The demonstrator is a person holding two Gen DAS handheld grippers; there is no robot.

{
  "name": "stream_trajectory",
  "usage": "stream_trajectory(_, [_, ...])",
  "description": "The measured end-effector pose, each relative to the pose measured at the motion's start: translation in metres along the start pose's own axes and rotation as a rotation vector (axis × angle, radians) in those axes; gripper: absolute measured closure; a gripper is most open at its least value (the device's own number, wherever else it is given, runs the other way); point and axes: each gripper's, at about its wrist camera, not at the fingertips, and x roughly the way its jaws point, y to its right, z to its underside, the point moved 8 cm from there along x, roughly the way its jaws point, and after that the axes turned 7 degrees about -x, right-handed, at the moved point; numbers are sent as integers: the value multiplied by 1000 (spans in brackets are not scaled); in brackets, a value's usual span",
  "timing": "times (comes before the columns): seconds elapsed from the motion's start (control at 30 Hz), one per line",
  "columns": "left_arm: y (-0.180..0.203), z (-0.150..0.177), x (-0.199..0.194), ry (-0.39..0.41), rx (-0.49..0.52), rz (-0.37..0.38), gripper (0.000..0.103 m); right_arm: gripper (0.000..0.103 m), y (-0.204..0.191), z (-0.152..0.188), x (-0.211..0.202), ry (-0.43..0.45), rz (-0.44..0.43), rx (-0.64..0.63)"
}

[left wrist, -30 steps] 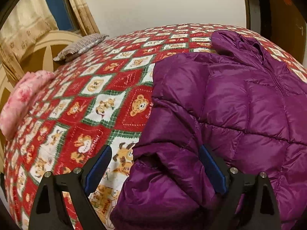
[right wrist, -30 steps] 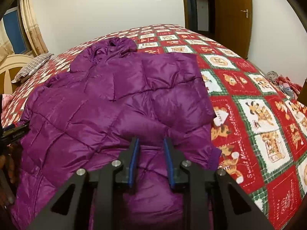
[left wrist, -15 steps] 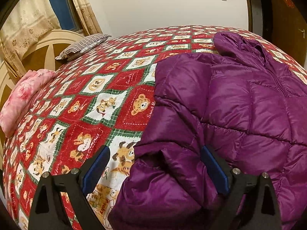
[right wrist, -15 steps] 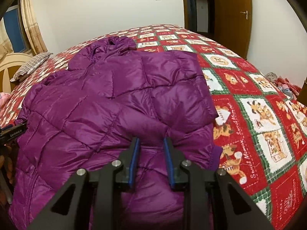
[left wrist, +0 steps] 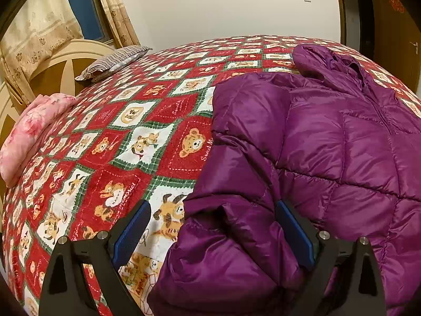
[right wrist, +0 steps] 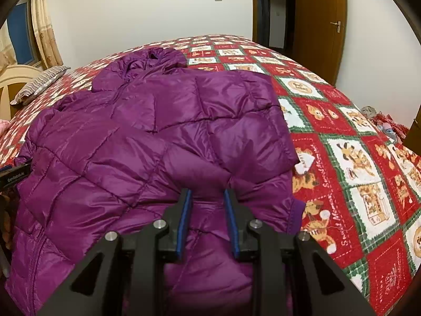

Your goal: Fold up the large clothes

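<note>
1. A purple jacket (right wrist: 147, 142) is lying spread on the bed (right wrist: 350, 158), front up, with its hood (right wrist: 155, 58) pointing toward the far wall.
2. The bed is wearing a red, white and green quilt with bear and dog squares.
3. Both sleeves are lying folded in over the body; the right sleeve's cuff (right wrist: 296, 217) is sitting at the jacket's near right edge, just beside the quilt.
4. The left gripper (left wrist: 213, 226) is standing spread wide over the jacket's near left corner. Its right finger is pressing into the puffy cloth, and its left finger is hanging above bare quilt, so it is pinching nothing.
5. The right gripper (right wrist: 208, 205) is sitting with its jaws narrowed to a small gap over the jacket's lower middle. Purple cloth is showing between the blue pads (right wrist: 184, 223), but I cannot tell whether they are actually nipping it.
6. A striped pillow (left wrist: 115, 62) is resting near the headboard (left wrist: 60, 63), and a pink pillow (left wrist: 31, 131) is lying at the quilt's left edge.
7. A brown door (right wrist: 323, 26) is standing past the bed's far right corner.
</note>
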Motion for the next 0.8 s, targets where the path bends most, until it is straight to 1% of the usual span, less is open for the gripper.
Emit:
stream_trajectory(0.17, [-4, 0, -1, -27, -25, 31, 7, 74, 0, 0, 0, -1, 4, -5])
stream_trajectory(0.27, [-14, -5, -15, -47, -40, 32, 7, 74, -1, 0, -1, -4, 0, -8])
stream_trajectory(0.3, [-17, -10, -22, -41, -47, 40, 7, 74, -1, 0, -2, -2, -7, -5])
stream_trajectory(0.33, [-20, -21, -34, -20, -58, 67, 7, 74, 0, -1, -4, -5, -23, 2])
stream_trajectory(0.4, [-24, -39, -47, 22, -58, 99, 7, 73, 1, -5, -14, -8, -39, 2])
stream_trajectory(0.43, [-25, -52, -50, 45, -50, 104, 7, 68, 2, -9, -21, 8, -49, 2])
stream_trajectory(0.47, [-25, -60, -50, 53, -46, 105, 7, 59, 2, -15, -28, 31, -56, 2])
stream_trajectory(0.5, [-24, -72, -45, 64, -42, 98, 7, 56, 4, -23, -34, 58, -55, 1])
stream_trajectory(0.6, [-19, -95, -22, 68, -39, 63, 7, 56, 21, -55, -36, 107, -34, 35])
stream_trajectory(0.67, [-9, -104, 1, 35, -38, 66, 7, 56, 43, -80, -23, 129, 9, 78])
stream_trajectory(0.7, [-3, -108, 14, 23, -37, 60, 7, 56, 51, -90, -16, 135, 14, 99])
stream_trajectory(0.8, [8, -111, 45, -2, -19, 23, 7, 59, 66, -113, 15, 120, 33, 127])
